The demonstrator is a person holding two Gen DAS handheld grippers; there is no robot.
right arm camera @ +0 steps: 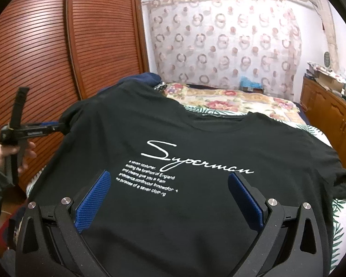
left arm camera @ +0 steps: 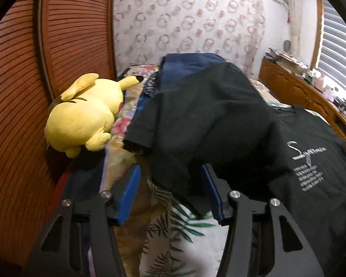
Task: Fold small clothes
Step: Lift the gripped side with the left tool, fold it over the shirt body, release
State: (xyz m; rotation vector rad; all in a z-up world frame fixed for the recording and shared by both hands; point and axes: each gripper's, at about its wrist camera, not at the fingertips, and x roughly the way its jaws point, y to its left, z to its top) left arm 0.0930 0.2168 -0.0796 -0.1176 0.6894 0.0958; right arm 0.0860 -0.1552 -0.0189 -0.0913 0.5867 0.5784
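Tee (right arm camera: 196,138) lay flat on bed (right arm camera: 230,99), sleeve end toward plush (left arm camera: 80,115). My L gripper (left arm camera: 170,189) nearer, jaws spread astride the sleeve; R gripper (right arm camera: 168,194) spread, empty, over chest.

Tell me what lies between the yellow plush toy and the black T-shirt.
In the left wrist view, only a strip of floral bedspread separates the yellow plush toy from the black T-shirt; nothing else lies there.
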